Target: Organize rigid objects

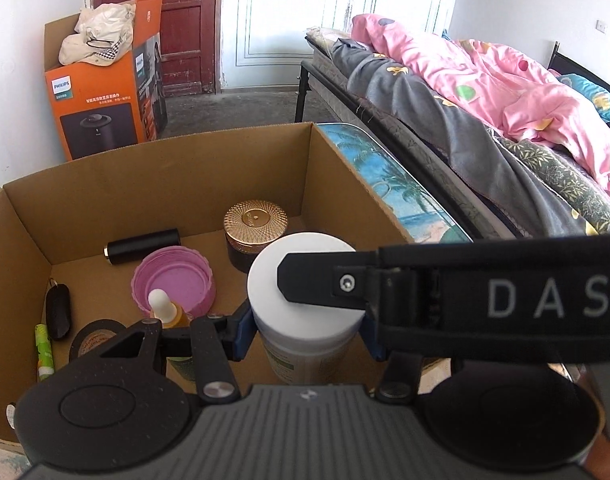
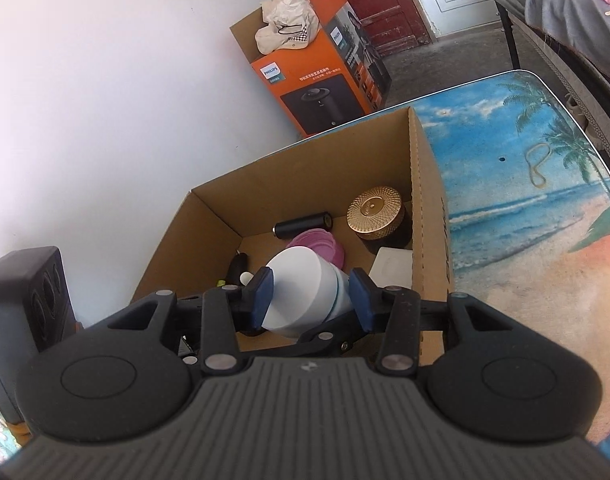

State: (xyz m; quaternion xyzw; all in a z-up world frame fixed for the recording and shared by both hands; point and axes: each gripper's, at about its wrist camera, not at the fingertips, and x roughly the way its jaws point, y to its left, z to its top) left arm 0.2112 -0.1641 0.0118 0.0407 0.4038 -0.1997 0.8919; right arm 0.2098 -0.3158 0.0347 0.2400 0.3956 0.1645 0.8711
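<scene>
L claw clamped on white-lid jar over cardboard box. R claw round same jar, pads w/ slight gap — looks loose, not pressing.

Matt brown corrugated cardboard box; inside it, smooth white plastic-lidded jar, ribbed metallic gold lid, matt pink plastic cap. Beside box, glossy printed tabletop.
</scene>
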